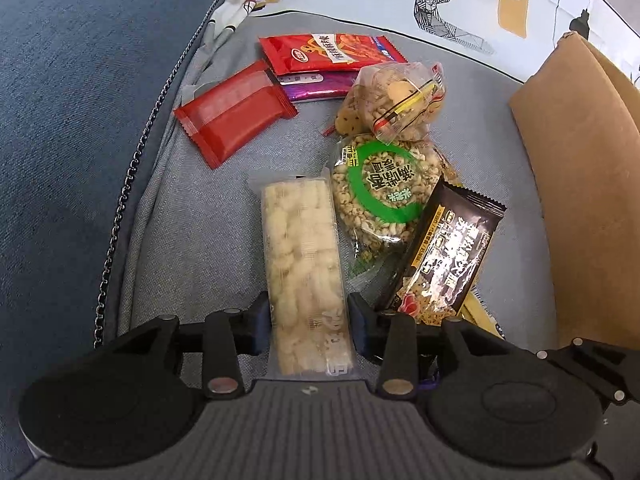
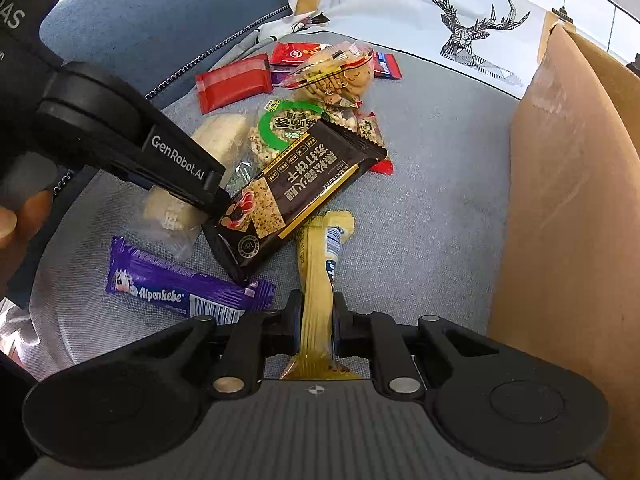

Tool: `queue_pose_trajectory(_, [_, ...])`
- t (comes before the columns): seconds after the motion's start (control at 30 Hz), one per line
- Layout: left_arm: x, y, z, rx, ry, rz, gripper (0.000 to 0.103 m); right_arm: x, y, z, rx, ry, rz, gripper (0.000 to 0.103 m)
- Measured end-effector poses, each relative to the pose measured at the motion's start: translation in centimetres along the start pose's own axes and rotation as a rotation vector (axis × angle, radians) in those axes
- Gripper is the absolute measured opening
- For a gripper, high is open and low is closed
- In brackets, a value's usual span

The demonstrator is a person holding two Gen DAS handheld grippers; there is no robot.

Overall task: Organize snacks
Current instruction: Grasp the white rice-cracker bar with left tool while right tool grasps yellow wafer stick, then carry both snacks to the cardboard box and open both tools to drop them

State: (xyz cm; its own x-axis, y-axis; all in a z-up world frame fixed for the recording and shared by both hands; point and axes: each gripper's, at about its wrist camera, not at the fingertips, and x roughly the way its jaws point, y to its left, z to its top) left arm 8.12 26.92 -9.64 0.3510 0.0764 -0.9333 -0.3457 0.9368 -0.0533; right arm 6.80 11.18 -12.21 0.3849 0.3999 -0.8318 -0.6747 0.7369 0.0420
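Snacks lie scattered on a grey sofa seat (image 1: 192, 224). My left gripper (image 1: 308, 320) is shut on a long clear pack of pale puffed rice bar (image 1: 300, 252); this gripper also shows in the right wrist view (image 2: 180, 168) over the same bar (image 2: 220, 136). My right gripper (image 2: 316, 316) is shut on a thin yellow snack stick (image 2: 316, 276). A black cracker pack (image 2: 296, 188) lies beside both and also shows in the left wrist view (image 1: 444, 260). A green-ring rice cake (image 1: 380, 188) and a clear biscuit bag (image 1: 396, 100) lie beyond.
A cardboard box (image 2: 568, 208) stands at the right, also in the left wrist view (image 1: 580, 184). A purple Alpenliebe bar (image 2: 180, 284) lies front left. Red packs (image 1: 236, 120) lie at the back by the blue sofa back (image 1: 80, 100) and deer-print cushion (image 2: 472, 28).
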Motion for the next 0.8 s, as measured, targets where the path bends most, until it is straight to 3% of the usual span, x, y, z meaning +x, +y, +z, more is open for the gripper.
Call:
queue_pose_trajectory(0.4, [-0.3,0.0,0.0,-0.006,-0.01,0.003,0.04,-0.2,-0.1,-0.1,0.0,-0.011,-0.005,0.012])
queue_pose_trajectory(0.8, [-2.9,0.2,-0.3,-0.031,-0.076,0.0,0.04,-4.3,-0.5,0.3,0.022,-0.13,-0.025,0.012])
